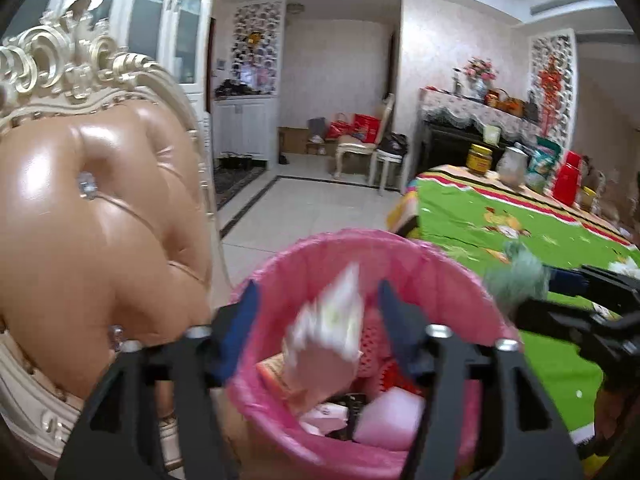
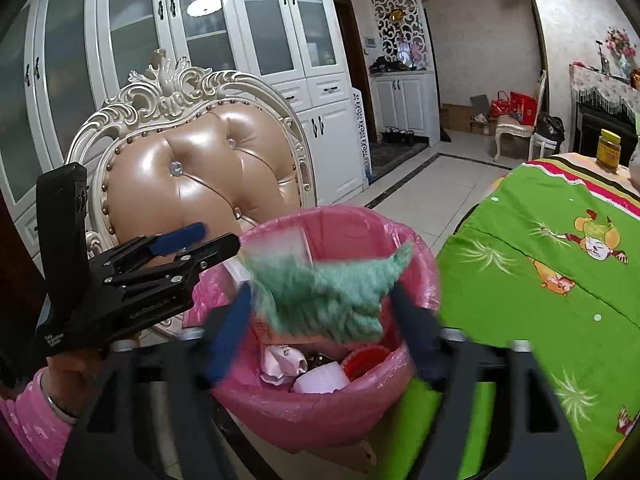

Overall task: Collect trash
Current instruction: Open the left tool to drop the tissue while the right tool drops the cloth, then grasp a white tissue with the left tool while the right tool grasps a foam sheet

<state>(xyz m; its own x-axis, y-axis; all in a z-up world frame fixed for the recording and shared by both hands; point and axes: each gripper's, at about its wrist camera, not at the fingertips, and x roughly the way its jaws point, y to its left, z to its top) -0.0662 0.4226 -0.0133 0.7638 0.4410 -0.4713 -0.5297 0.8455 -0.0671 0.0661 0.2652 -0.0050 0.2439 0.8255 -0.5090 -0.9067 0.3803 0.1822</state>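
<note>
Tools (image 1: 316, 320) (image 2: 320, 332) apart, pink bin (image 2: 416, 240) — trash inside

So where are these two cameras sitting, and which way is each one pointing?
Left wrist view: sits on the left gripper, looks down along its open jaws into the pink-lined bin, a blurred white wrapper between them; the right gripper shows at right.
Right wrist view: sits on the right gripper, jaws open around a blurred green cloth over the bin; the left gripper and a pink sleeve show at left.
Both share the bin, the ornate chair and the green tablecloth.
</note>
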